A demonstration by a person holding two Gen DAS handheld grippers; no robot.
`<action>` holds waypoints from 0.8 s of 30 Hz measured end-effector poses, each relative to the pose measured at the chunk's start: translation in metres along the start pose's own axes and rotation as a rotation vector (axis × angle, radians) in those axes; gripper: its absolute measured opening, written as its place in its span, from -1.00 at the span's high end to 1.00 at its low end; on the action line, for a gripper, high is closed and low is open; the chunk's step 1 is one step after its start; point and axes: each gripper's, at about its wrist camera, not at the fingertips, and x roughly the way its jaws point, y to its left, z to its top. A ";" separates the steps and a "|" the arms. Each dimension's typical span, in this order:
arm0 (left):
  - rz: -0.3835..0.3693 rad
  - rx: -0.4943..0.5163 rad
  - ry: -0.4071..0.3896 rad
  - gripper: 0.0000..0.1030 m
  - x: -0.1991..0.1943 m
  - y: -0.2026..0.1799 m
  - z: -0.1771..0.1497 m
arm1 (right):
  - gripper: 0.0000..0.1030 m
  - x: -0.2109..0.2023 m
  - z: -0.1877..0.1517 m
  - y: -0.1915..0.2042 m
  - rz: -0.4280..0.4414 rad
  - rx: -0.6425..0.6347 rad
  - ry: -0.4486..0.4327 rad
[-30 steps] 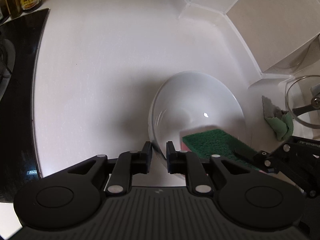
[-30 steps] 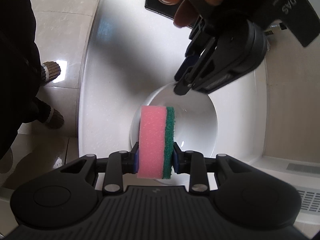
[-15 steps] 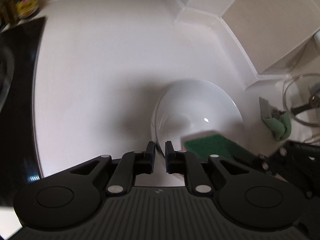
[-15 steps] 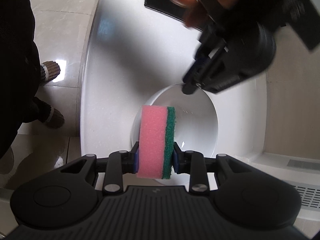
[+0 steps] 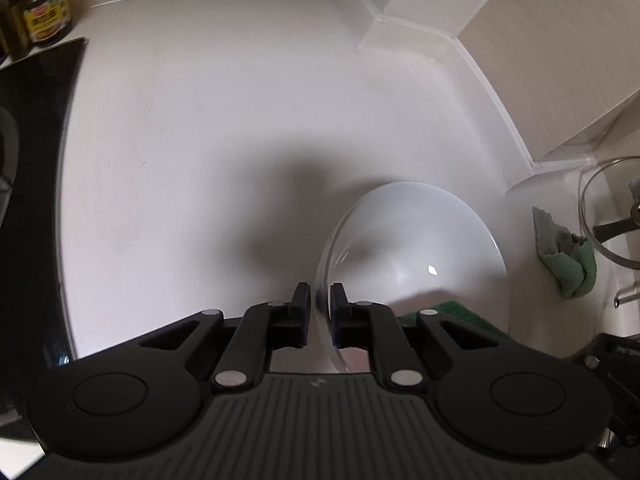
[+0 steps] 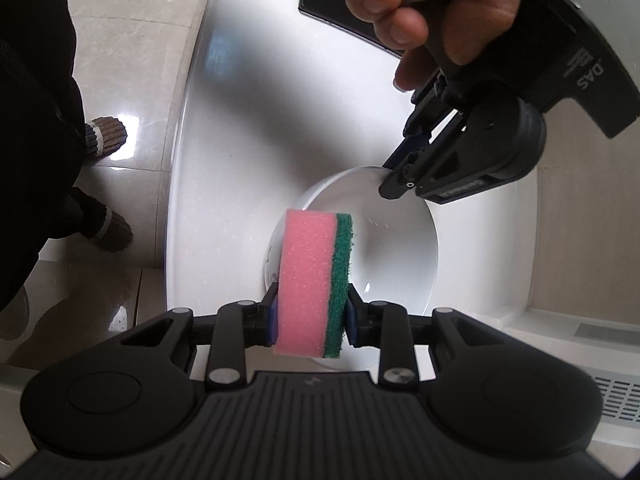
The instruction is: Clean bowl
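A white bowl [image 5: 416, 240] rests on the white counter; it also shows in the right wrist view [image 6: 396, 248]. My left gripper [image 5: 319, 300] is shut on the bowl's near rim, one finger inside and one outside. The same gripper shows from outside in the right wrist view [image 6: 394, 184], pinching the far rim. My right gripper [image 6: 312, 312] is shut on a pink sponge with a green scouring face [image 6: 312, 280], held upright above the bowl's near side. The sponge's green face [image 5: 448, 312] peeks out at the bowl's lower right in the left wrist view.
A black cooktop [image 5: 28, 160] lies at the left with a jar [image 5: 44, 16] behind it. A green-grey cloth [image 5: 568, 256] and a glass lid [image 5: 608, 216] lie at the right. The counter edge and floor [image 6: 132, 80] are to the left in the right wrist view.
The left gripper's jaws have closed onto the bowl's rim. The sponge has drawn back toward the bowl's near edge in the left wrist view. The right gripper's hold is unchanged.
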 end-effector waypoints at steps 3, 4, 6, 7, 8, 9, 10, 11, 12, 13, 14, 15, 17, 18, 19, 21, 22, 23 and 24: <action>-0.013 -0.034 -0.013 0.75 -0.011 0.001 -0.020 | 0.49 0.001 -0.001 -0.001 -0.003 0.006 -0.003; -0.015 -0.043 -0.016 0.75 -0.012 0.001 -0.026 | 0.49 0.000 -0.001 -0.002 -0.003 0.007 -0.004; -0.014 -0.041 -0.001 0.70 -0.010 -0.003 -0.034 | 0.49 -0.001 -0.001 -0.003 0.000 0.006 -0.011; 0.000 -0.028 0.006 0.65 -0.007 -0.007 -0.035 | 0.49 -0.003 -0.001 -0.003 0.002 0.005 -0.014; 0.010 -0.015 0.003 0.67 -0.005 -0.009 -0.033 | 0.49 -0.005 0.000 -0.004 0.004 0.003 -0.016; 0.010 -0.002 -0.001 0.68 -0.003 -0.009 -0.030 | 0.49 -0.006 0.001 -0.003 0.009 -0.003 -0.020; 0.007 0.006 -0.005 0.71 -0.002 -0.009 -0.028 | 0.49 -0.007 0.001 -0.003 0.014 -0.008 -0.021; 0.000 0.012 -0.005 0.72 -0.001 -0.007 -0.024 | 0.49 -0.007 0.001 -0.002 0.016 -0.011 -0.019; -0.007 0.022 -0.004 0.72 0.001 -0.006 -0.018 | 0.49 -0.007 0.000 -0.002 0.016 -0.014 -0.015; -0.006 0.030 -0.008 0.74 0.004 -0.005 -0.011 | 0.49 -0.008 -0.001 -0.002 0.016 -0.017 -0.012; 0.002 0.036 -0.017 0.75 0.006 -0.004 -0.005 | 0.49 -0.008 -0.002 -0.001 0.017 -0.020 -0.009; 0.007 0.035 -0.022 0.76 0.007 -0.004 -0.001 | 0.49 -0.008 -0.002 -0.001 0.015 -0.017 -0.008; 0.001 0.014 -0.019 0.74 0.008 -0.003 0.003 | 0.49 -0.007 -0.004 0.000 0.013 -0.007 -0.006; 0.000 0.000 -0.015 0.73 0.008 -0.002 0.003 | 0.49 -0.006 -0.003 0.001 0.012 -0.004 -0.006; 0.003 -0.005 -0.015 0.72 0.006 -0.001 0.000 | 0.49 -0.006 -0.003 0.001 0.012 -0.002 -0.005; 0.003 -0.020 -0.014 0.73 -0.003 -0.001 -0.011 | 0.49 -0.006 -0.002 0.002 0.008 0.003 -0.004; 0.000 -0.029 -0.014 0.73 -0.007 0.000 -0.017 | 0.49 -0.007 -0.003 0.002 0.005 0.003 -0.004; -0.005 -0.033 -0.016 0.73 -0.009 -0.001 -0.022 | 0.49 -0.007 -0.003 0.002 0.004 0.002 -0.004; -0.009 -0.034 -0.018 0.73 -0.011 -0.002 -0.030 | 0.49 -0.007 -0.003 0.001 0.003 0.002 -0.004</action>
